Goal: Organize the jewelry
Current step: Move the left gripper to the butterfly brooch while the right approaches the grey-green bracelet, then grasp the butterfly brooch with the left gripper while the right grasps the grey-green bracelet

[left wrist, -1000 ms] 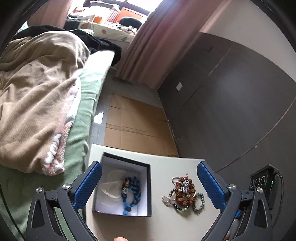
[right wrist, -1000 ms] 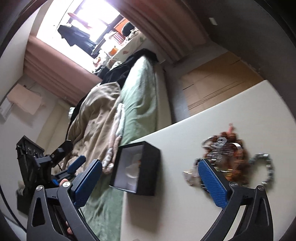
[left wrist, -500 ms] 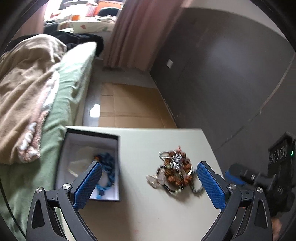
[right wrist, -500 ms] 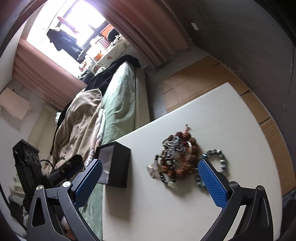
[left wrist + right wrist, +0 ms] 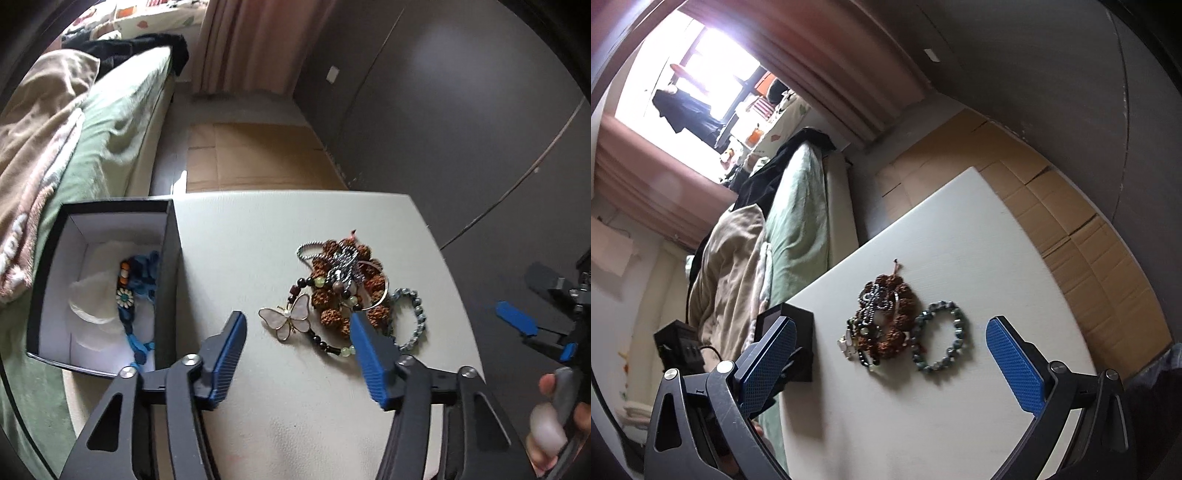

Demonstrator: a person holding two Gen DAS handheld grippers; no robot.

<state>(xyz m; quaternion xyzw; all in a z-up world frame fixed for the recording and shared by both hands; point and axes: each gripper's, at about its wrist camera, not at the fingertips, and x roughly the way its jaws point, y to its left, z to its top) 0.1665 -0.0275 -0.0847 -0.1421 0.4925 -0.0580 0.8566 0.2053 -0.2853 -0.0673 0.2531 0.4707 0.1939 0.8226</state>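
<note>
Left wrist view: the left tongs occupy the lower centre of the frame, jaws closing, with the butterfly brooch lying on the worktop in the gap between the two blue pads; the pads do not press on it. To the right of the brooch, at centre right of the frame, sits a tangled heap of jewelry: a bracelet of rough brown seed beads, a dark bead string with pale green beads, a braided silver chain and a thin metal ring, all touching or overlapping. A grey-blue bead bracelet lies at the heap's right edge. At the left of the frame an open black box with a white lining stands on the worktop and holds a blue corded piece with a small flower ornament. At the right edge of the frame the right tongs appear off the worktop, with a hand below them. Right wrist view: the right tongs stand wide apart with nothing between the pads, framing the heap and the grey-blue bracelet at centre. A bed with green bedding fills the left of the frame.
</note>
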